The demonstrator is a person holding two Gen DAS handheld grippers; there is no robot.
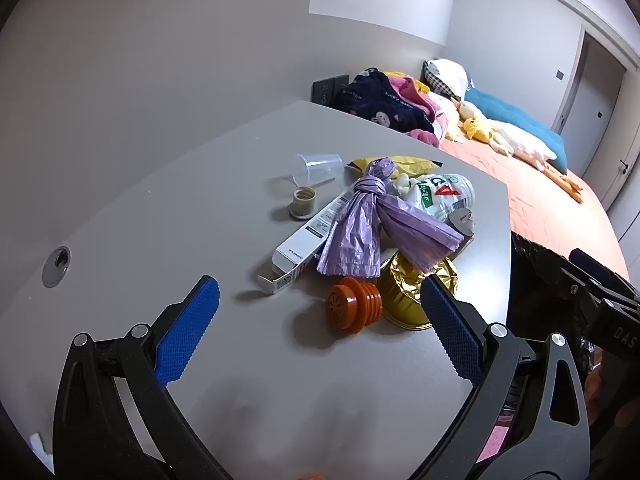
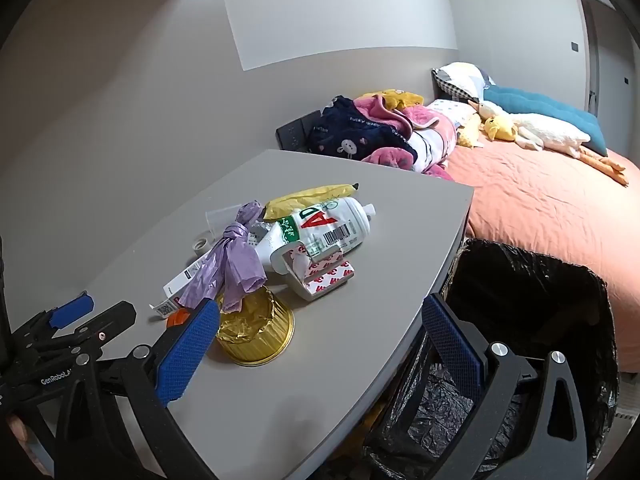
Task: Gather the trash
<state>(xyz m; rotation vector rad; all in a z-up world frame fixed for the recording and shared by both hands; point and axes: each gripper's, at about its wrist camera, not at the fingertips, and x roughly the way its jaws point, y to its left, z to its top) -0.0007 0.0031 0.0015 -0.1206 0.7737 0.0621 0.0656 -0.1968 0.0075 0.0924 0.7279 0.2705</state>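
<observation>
Blue-padded fingers of the left tool (image 1: 320, 300) stand spread wide over the grey desk (image 1: 160, 220), pinching nothing. Just beyond them lies an orange ribbed plug (image 1: 352, 306), touching a crumpled gold foil cup (image 1: 404, 300) on its side. Behind these sits the rest of the trash pile: a knotted purple plastic bag (image 1: 372, 224) draped over a long white carton (image 1: 304, 240), a white bottle with red and green print (image 1: 440, 196), a yellow wrapper (image 1: 404, 164), a clear plastic cup (image 1: 316, 168) tipped over and a small beige cap (image 1: 304, 202).

Equally spread and empty, the right tool (image 2: 320, 312) hangs over the desk's edge, its left finger near the gold cup and its right finger over a bin lined with a black bag (image 2: 532, 300) that stands beside the desk. A white tape dispenser (image 2: 316, 272) rests against the bottle. Behind the desk is a bed (image 2: 540, 208).
</observation>
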